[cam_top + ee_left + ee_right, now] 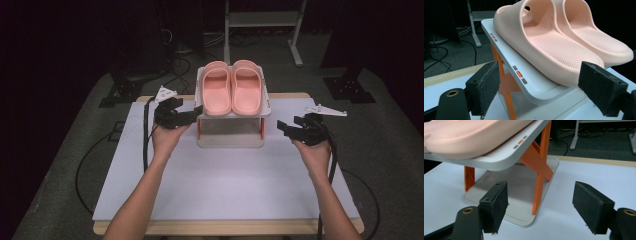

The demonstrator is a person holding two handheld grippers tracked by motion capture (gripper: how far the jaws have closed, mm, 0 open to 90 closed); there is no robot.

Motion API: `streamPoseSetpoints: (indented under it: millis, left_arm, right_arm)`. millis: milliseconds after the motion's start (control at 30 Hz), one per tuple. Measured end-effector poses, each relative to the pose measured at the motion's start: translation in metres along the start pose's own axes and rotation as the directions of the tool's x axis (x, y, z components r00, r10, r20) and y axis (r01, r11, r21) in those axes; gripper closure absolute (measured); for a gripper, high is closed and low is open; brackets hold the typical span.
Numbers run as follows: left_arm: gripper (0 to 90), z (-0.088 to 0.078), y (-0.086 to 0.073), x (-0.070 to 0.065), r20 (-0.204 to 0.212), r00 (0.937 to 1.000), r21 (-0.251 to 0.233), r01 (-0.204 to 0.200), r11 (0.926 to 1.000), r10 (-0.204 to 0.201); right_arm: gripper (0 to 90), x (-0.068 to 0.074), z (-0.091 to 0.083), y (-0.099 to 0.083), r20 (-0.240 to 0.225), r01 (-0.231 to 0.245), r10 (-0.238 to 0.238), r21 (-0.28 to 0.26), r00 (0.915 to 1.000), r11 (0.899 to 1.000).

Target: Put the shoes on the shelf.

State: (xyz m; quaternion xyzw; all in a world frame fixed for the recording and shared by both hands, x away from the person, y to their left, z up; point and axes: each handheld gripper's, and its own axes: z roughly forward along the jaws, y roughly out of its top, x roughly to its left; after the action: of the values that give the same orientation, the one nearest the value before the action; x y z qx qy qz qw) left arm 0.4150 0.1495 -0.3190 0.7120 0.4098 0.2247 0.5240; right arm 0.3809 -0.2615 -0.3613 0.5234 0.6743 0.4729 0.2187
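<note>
On the tilted upper tray of a small white stand (266, 107) with orange legs, at the far middle of the worktop (225, 175), a pair of pink slippers (232, 86) is lying side by side, toes pointing away from the person, heels toward the lower front lip. The left tool (192, 114) is hovering just beside the tray's left edge, its padded jaws standing apart with nothing between them; in the left gripper view the nearer slipper's heel end is sitting right ahead of that gap. The right tool (284, 127) is waiting near the stand's right side, lower, jaws likewise apart and empty, facing the orange cross-brace (537, 167) and base plate (524, 221). Risks, as judged: the stand is looking light and top-loaded, so a sideways nudge from either tool could be tipping or sliding it; a pinch on the soft foam rim could be slipping off; lifting one slipper could be dragging its neighbour off the sloped tray.
</note>
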Motion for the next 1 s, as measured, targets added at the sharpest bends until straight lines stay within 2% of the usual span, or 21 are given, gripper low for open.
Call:
streamPoseSetpoints:
  millis: [200, 500, 833, 1000]
  left_arm:
    - [16.7, -0.003, -0.010, -0.002, 0.005, 0.9999, -0.003, -0.012, 0.9999, 0.012]
    - [16.7, -0.007, -0.028, 0.000, 0.008, 1.0000, 0.003, -0.002, 1.0000, 0.002]
    - [15.4, -0.010, -0.043, 0.004, -0.006, 1.0000, 0.018, -0.003, 0.9998, 0.003]
    - [15.4, -0.013, -0.049, 0.004, -0.004, 1.0000, 0.008, -0.003, 1.0000, 0.003]
  right_arm:
    - [27.2, -0.002, 0.000, -0.009, 0.002, -0.007, 0.007, 0.002, 1.0000, 1.000]
    - [26.0, -0.006, -0.002, -0.021, 0.001, -0.006, 0.006, 0.009, 1.0000, 1.000]
    - [25.5, -0.011, -0.004, -0.036, 0.011, -0.013, 0.013, 0.019, 0.9999, 1.000]
    - [25.5, -0.014, -0.005, -0.045, 0.017, -0.017, 0.017, 0.025, 0.9997, 1.000]
